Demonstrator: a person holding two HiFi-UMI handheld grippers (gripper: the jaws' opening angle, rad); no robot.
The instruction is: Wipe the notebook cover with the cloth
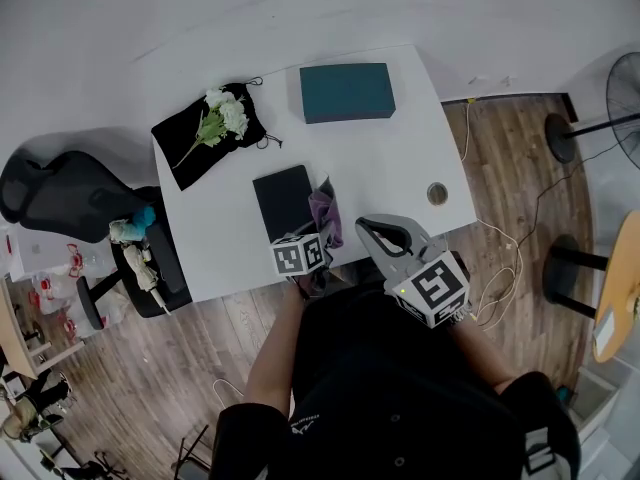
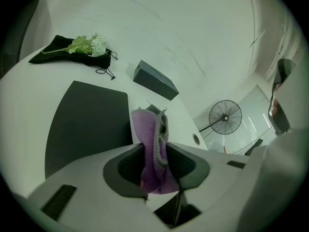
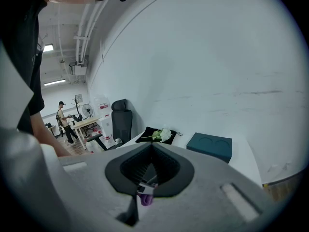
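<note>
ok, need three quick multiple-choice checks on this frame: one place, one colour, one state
1. Where is the teal box relative to the notebook?
A. Stacked on it
B. Farther along the table, apart from it
C. Touching its near edge

2. What colour is the cloth?
A. Yellow
B. Red
C. Purple

3. What state is the left gripper in?
A. Shut on the cloth
B. Open, empty
C. Open, hovering over the cloth

Answers:
1. B: the head view shows bare table between them.
2. C: it is purple in both views.
3. A: its jaws pinch the cloth.
</note>
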